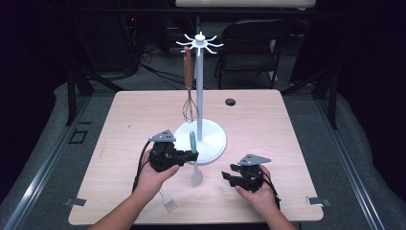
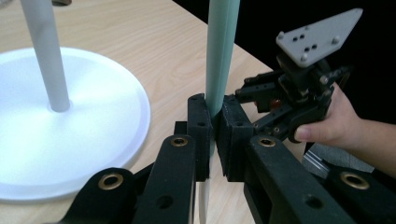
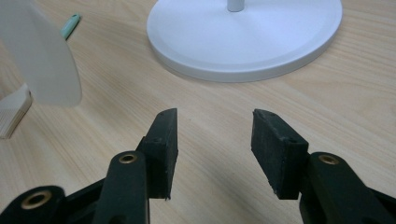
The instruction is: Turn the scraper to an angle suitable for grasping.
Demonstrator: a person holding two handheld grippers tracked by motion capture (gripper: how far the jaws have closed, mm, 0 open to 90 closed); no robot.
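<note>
Here, a green-handled spatula (image 1: 193, 158) hangs upright above the table, its handle clamped in the left gripper (image 1: 190, 154), just beside the white rack base (image 1: 213, 139). The right gripper (image 1: 228, 175) rests nearby, jaws wide and empty. A whisk (image 1: 189, 91) hangs from the rack.

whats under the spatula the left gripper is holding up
Under the spatula, held upright by the left gripper, lies bare wooden table, beside the rack's white base. Whether the blade tip touches the wood cannot be told.
</note>
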